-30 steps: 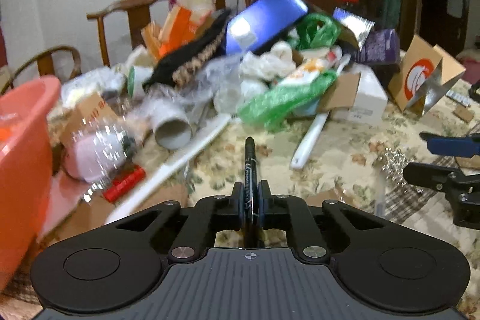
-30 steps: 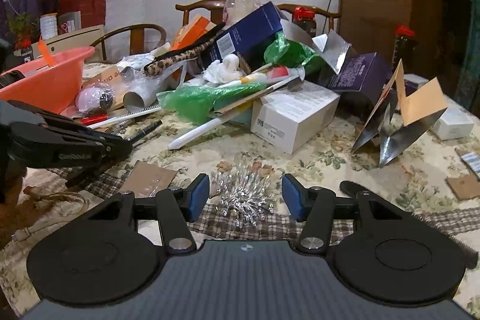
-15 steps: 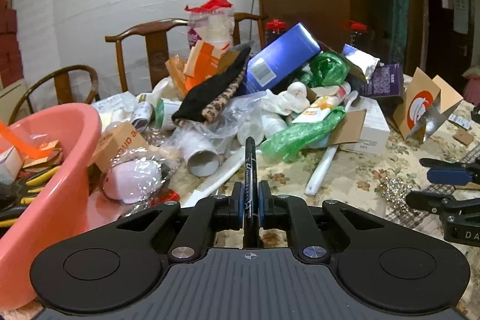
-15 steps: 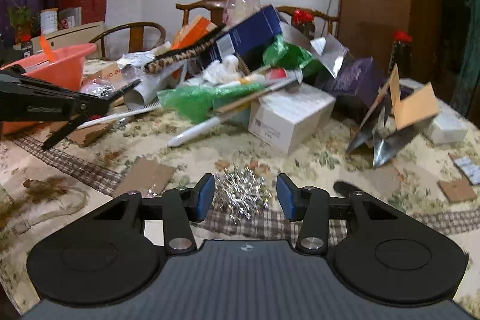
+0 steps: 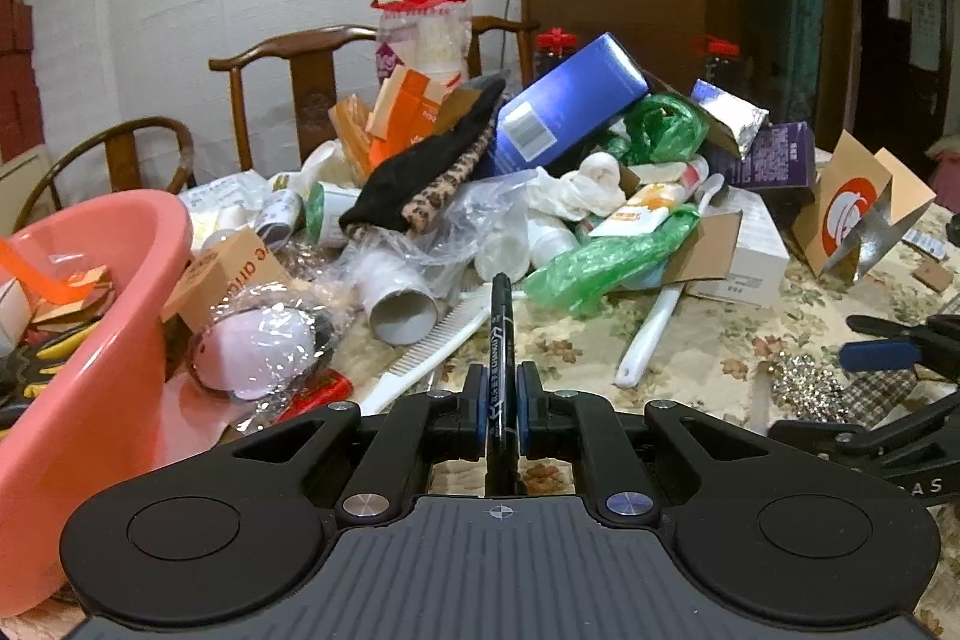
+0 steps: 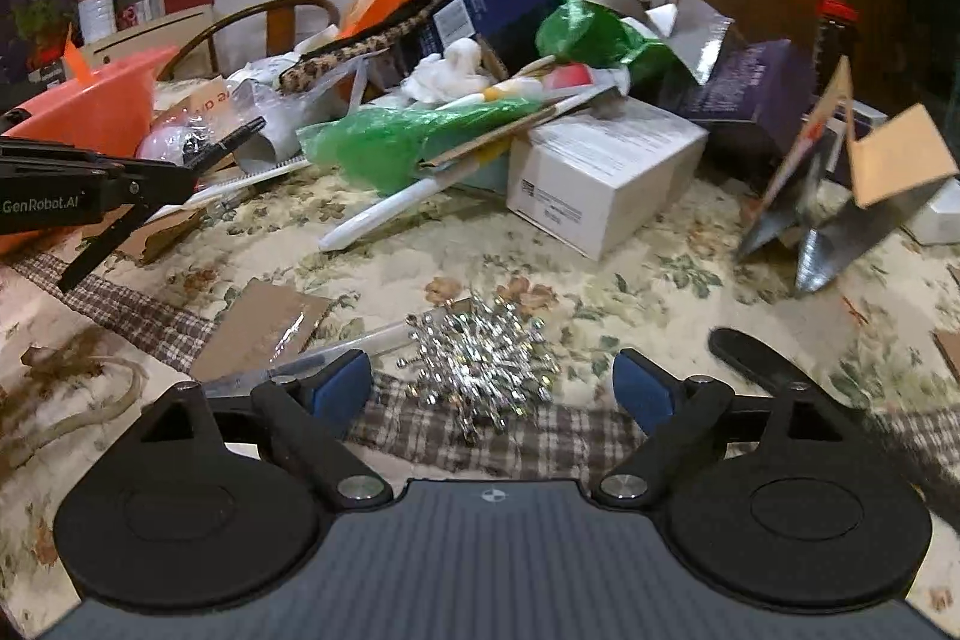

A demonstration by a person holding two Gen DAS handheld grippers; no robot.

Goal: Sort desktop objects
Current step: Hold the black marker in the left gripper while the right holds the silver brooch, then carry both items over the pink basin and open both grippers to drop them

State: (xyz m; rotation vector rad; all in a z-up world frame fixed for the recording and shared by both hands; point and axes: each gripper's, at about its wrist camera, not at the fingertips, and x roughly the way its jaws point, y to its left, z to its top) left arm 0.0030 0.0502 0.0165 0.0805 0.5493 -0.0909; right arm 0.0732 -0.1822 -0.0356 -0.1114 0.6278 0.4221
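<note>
My left gripper (image 5: 501, 400) is shut on a black marker pen (image 5: 500, 334) that sticks out forward over the table, to the right of a pink basin (image 5: 90, 316). In the right wrist view the same left gripper (image 6: 198, 157) reaches in from the left with the marker (image 6: 231, 141) in it. My right gripper (image 6: 492, 388) hangs low over a silver tinsel bow (image 6: 480, 358) on the floral tablecloth. Its jaws are opening, and the bow lies between the blue pads without touching them. The bow (image 5: 807, 388) and the right gripper (image 5: 876, 382) also show at the right edge of the left wrist view.
A big heap of boxes, green bags (image 6: 414, 136), a blue box (image 5: 570, 106) and cloth fills the table's far middle. A white box (image 6: 606, 172), a white comb (image 5: 432, 358), a cardboard scrap (image 6: 264, 328) and a folded foil carton (image 6: 840, 196) lie around. Wooden chairs stand behind.
My right gripper's jaws have spread much wider around the silver bow and the gripper has dropped a little closer to it. The left gripper, still clamping the marker, has swung toward the pink basin.
</note>
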